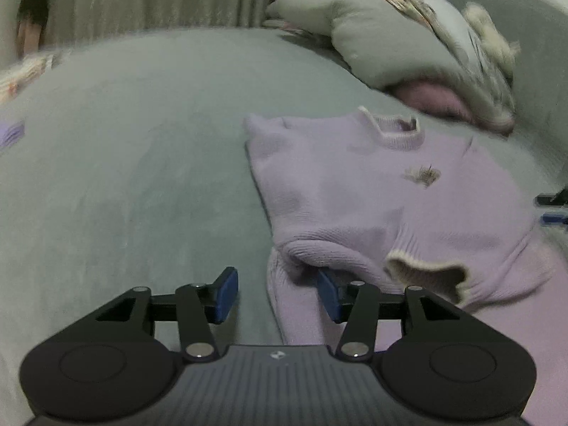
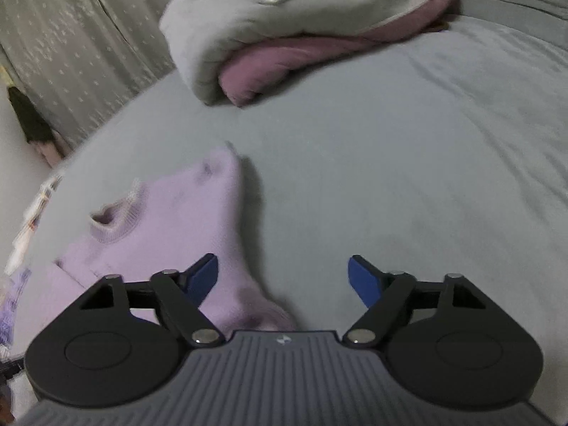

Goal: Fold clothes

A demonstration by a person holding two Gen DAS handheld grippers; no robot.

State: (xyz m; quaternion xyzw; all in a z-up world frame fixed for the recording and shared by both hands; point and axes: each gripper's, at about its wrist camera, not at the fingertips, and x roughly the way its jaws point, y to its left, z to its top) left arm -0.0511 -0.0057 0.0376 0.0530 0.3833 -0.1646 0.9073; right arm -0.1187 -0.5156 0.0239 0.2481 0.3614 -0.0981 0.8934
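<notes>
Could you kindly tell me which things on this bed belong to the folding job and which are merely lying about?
Belongs to the job:
- lilac sweater
- left gripper, jaws open
- right gripper, jaws open

Just lying about:
- rolled grey quilt
- curtain

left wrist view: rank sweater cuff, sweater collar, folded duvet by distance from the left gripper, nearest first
From the left gripper, jaws open:
1. Sweater cuff, cream-edged, just right of the right fingertip, lying on the lilac sweater's body.
2. Sweater collar, farther up the bed, right of centre.
3. Folded duvet, grey over pink, at the far right end of the bed.
</notes>
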